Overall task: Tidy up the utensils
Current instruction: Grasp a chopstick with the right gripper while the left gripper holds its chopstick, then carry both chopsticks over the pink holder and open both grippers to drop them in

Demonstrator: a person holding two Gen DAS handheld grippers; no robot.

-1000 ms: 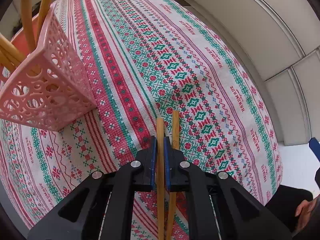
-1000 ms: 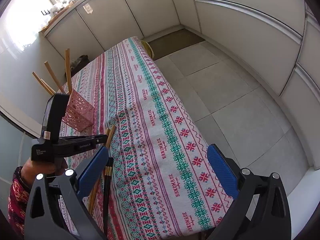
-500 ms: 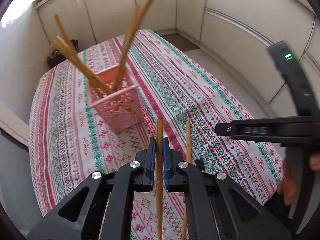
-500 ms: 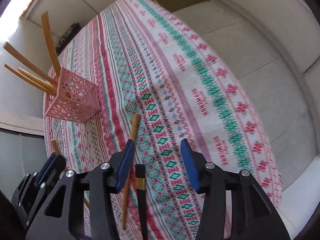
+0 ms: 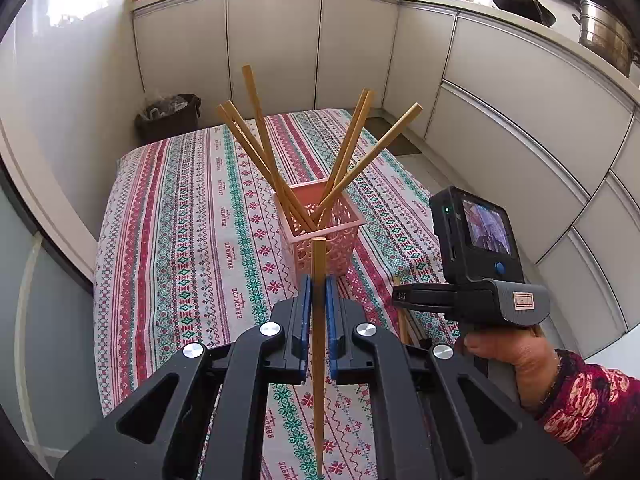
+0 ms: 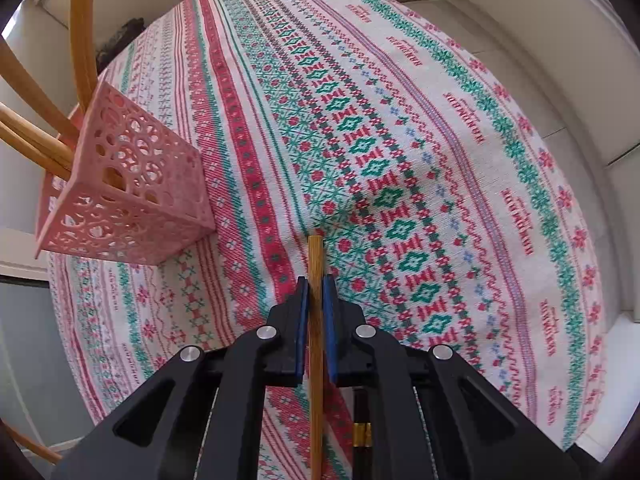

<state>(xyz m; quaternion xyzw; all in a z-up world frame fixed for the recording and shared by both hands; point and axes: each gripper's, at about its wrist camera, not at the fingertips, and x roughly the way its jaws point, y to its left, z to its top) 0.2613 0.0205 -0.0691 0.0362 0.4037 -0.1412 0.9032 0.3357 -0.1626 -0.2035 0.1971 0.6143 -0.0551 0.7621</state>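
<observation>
My left gripper is shut on a wooden chopstick, held up off the table and pointing toward the pink lattice basket. Several wooden chopsticks lean out of that basket. In the right wrist view my right gripper is shut on another wooden chopstick, low over the patterned tablecloth. The basket stands to its upper left. A black chopstick with a gold band lies under the right gripper's body.
A hand holds the right unit, whose camera box sits right of the basket. A dark bin stands beyond the table's far left corner. White cabinets ring the table; a pot sits on the counter.
My left gripper rose and tilted up with its chopstick, bringing the basket in front of it. My right gripper dropped toward the cloth and closed from wide open onto a wooden chopstick.
</observation>
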